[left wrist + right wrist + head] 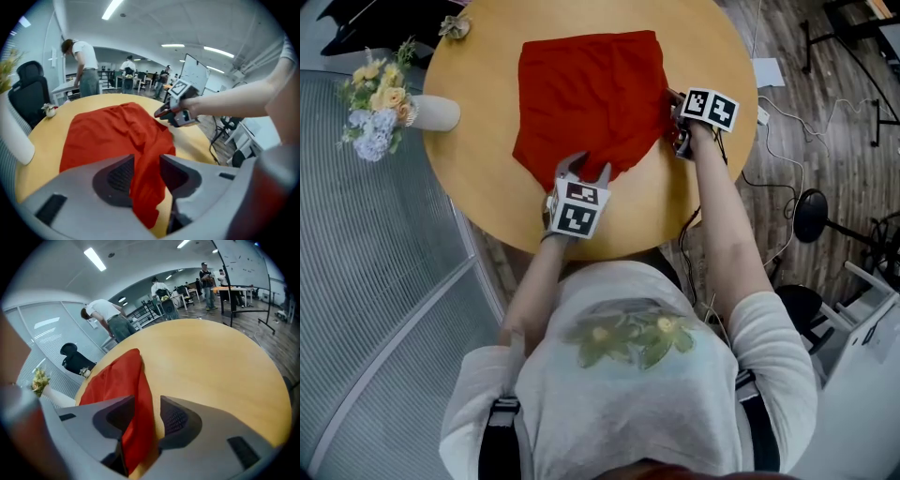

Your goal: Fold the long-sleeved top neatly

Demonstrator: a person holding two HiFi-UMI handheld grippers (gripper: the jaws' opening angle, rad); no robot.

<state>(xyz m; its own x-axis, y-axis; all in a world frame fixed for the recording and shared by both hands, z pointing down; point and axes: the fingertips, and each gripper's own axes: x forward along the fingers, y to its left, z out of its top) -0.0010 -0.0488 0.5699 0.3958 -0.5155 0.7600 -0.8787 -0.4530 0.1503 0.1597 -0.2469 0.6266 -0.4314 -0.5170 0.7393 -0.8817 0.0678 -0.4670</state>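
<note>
Red top (591, 94) lay on round table (487, 178). Left gripper (584, 167) jaws stood apart, cloth between, not pinched; right gripper (675, 122) likewise at cloth's edge.

Open-plan office: ceiling strip lights (112, 8), whiteboard (194, 70), black office chair (30, 91), desks (229, 289), glass partition (47, 326), people (84, 58) standing in background.

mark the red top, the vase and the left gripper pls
Red top (591, 94): head view, middle of the spread cloth.
Vase (434, 112): head view, its white body.
Left gripper (585, 171): head view, midway between its fingertips, at the top's near edge.
</note>
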